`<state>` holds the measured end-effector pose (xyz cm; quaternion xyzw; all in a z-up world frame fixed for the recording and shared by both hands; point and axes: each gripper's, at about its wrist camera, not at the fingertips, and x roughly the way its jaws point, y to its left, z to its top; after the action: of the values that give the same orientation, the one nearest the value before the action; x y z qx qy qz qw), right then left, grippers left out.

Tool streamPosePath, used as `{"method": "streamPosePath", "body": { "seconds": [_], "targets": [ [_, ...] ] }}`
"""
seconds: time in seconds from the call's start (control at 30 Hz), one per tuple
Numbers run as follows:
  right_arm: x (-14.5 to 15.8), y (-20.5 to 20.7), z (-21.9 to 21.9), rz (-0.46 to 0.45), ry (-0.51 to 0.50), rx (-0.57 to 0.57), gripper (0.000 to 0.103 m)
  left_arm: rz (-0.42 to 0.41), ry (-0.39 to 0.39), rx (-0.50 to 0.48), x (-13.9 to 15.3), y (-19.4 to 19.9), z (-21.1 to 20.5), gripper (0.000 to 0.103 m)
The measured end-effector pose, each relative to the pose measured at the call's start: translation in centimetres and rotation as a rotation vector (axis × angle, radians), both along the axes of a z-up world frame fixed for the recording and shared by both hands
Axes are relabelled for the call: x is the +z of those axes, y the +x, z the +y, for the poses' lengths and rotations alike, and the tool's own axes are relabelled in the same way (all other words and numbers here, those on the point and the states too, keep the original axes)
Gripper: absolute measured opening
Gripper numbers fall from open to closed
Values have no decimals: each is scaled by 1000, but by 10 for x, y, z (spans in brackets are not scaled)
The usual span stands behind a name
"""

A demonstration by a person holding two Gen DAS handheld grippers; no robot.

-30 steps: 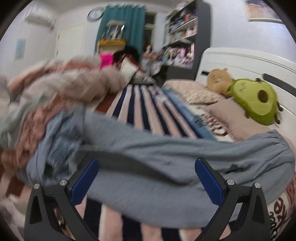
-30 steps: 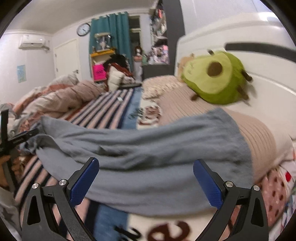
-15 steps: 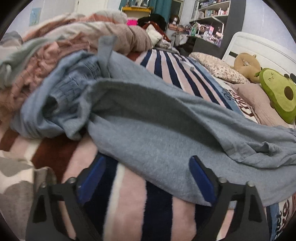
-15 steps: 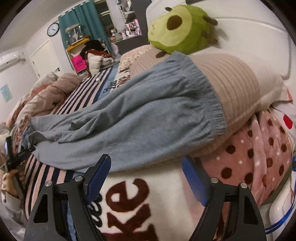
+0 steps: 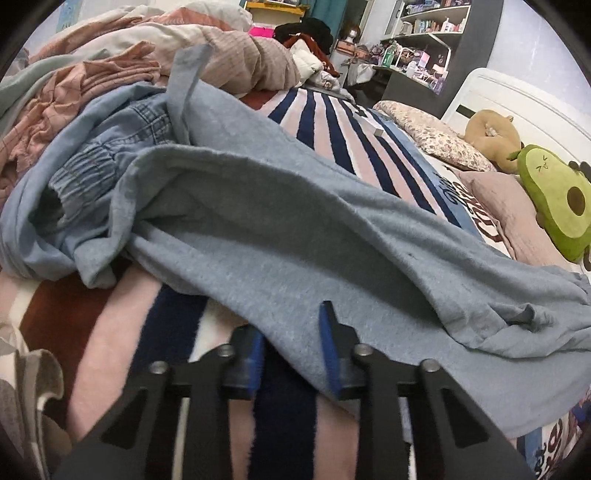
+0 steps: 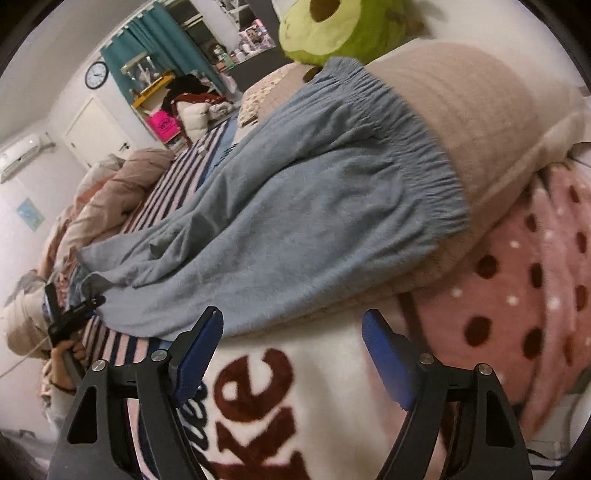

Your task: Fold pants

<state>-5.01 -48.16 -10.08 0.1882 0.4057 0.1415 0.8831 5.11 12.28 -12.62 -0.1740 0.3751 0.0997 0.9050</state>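
Grey-blue pants (image 5: 295, 221) lie stretched across the striped blanket (image 5: 332, 129). The elastic waistband (image 6: 417, 140) rests up on a beige pillow (image 6: 480, 110). My left gripper (image 5: 290, 332) is low at the near edge of a pant leg. Its jaws are closing, with the cloth edge lying flat between the blue pads and a gap still showing. The right wrist view shows it far left (image 6: 74, 314), held by a hand (image 6: 62, 350). My right gripper (image 6: 291, 317) stands open and closing slightly over the white lettered blanket (image 6: 332, 387), just short of the pants' near edge.
A denim garment (image 5: 110, 147) and a heap of bedclothes (image 5: 147, 55) lie left of the pants. A green avocado plush (image 6: 332, 29) sits behind the pillow by the white headboard (image 5: 517, 99). A pink dotted blanket (image 6: 517, 295) is at the right.
Both grippers came down close to the bed. The left jaws narrowed from wide open around the pant leg's edge. The right gripper rolled, shifted toward the waistband end and narrowed a little.
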Motion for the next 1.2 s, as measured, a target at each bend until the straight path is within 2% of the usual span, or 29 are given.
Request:
{"method": "streamPosePath", "body": {
  "seconds": [0.1, 0.2, 0.23, 0.3, 0.5, 0.57, 0.87, 1.07, 1.2],
  "targets": [
    [2, 8, 8, -3, 31, 27, 65, -64, 8, 18, 14, -12, 0, 13],
    [6, 10, 15, -20, 14, 45, 49, -103, 31, 37, 27, -24, -1, 12],
    [7, 9, 16, -25, 18, 52, 44, -111, 59, 32, 34, -27, -4, 12],
    [8, 9, 19, -35, 35, 70, 43, -117, 86, 20, 40, -31, -7, 12],
    [-2, 20, 21, 14, 7, 37, 22, -139, 96, 33, 50, -46, -3, 11],
    [-1, 18, 20, 4, -1, 19, 5, -138, 107, 30, 51, -49, -3, 11],
    [41, 14, 22, -121, 7, 19, 2, -194, 171, 31, 83, -50, -9, 11],
    [79, 37, 39, -189, -50, 53, 1, -190, 207, 57, 108, -29, -3, 11],
    [102, 59, 49, -233, -83, 56, 1, -165, 279, 57, 122, -9, -5, 11]
  ]
}}
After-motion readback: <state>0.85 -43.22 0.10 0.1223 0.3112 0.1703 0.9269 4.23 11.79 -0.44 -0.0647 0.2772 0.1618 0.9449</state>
